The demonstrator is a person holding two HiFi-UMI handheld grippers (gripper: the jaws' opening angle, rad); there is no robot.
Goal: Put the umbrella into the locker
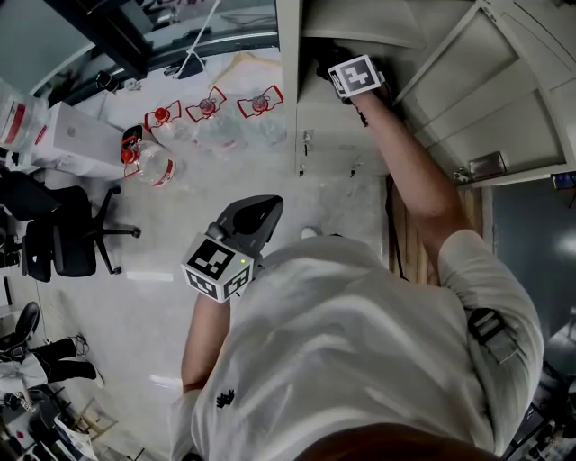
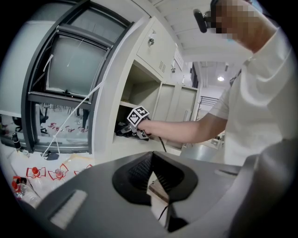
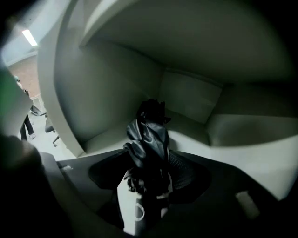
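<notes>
My right gripper (image 1: 331,65) reaches into an open grey locker compartment (image 1: 360,22) and is shut on a folded black umbrella (image 3: 149,135). The umbrella points toward the compartment's back wall (image 3: 188,97), its tip above the shelf floor. In the left gripper view the right gripper (image 2: 134,126) and the dark umbrella (image 2: 122,130) sit at the compartment's mouth (image 2: 139,88). My left gripper (image 1: 254,216) hangs low in front of the person's chest, away from the locker. Its jaws (image 2: 156,179) are together with nothing between them.
The locker door (image 1: 504,99) stands swung open to the right. Several water bottles with red carriers (image 1: 207,108) lie on the floor by the window (image 2: 70,60). A black office chair (image 1: 63,239) and white boxes (image 1: 76,135) are at the left.
</notes>
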